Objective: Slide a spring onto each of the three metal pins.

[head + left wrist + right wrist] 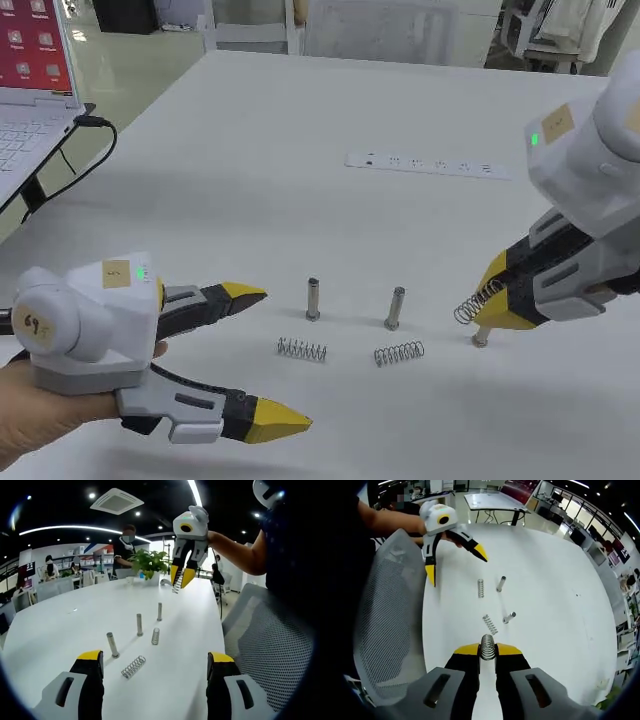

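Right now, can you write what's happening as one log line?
right gripper: shut on spring, over right pin | left gripper: open | loose springs: two on table | pins: three, all bare

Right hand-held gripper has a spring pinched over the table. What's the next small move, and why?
Probably ease the right hand-held gripper down so its spring threads onto the pin just below it. That pin looks bare, and the spring hangs tilted just above it, so it may need straightening first.

Bright, even overhead light throws soft shadows on the white table (300, 150), with fisheye bending at the edges
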A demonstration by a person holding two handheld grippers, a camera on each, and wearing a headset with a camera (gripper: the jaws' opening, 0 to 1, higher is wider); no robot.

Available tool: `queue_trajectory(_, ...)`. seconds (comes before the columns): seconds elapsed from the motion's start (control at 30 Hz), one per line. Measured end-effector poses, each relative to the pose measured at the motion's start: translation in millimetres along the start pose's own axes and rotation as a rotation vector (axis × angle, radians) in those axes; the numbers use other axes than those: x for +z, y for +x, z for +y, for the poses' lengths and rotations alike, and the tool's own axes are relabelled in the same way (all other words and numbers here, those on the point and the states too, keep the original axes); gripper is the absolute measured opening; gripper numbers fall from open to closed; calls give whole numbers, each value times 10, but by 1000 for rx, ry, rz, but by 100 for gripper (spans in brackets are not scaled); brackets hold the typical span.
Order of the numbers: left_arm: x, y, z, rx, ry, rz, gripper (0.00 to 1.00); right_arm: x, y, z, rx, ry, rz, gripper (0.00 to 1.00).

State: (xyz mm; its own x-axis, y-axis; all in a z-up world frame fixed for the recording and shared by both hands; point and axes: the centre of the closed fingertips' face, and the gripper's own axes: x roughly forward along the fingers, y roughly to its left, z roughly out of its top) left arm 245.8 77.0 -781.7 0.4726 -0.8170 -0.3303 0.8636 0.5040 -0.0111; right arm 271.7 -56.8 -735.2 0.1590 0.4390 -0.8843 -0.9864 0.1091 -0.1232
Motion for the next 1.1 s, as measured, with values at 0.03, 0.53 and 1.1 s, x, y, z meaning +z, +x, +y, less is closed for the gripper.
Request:
queue_trajectory(0.03,2,0,-4,-1,-3,-1,82,2,-7,-14,1,2,1,8)
queue_trajectory(0.53,-12,13,-28,3,-18,-1,86,-163,-107,-292,-28,11,69,8)
queue_trajectory(1.1,-24,39,38,22,-26,-6,88,-484,-45,-485,-9,56,181,8)
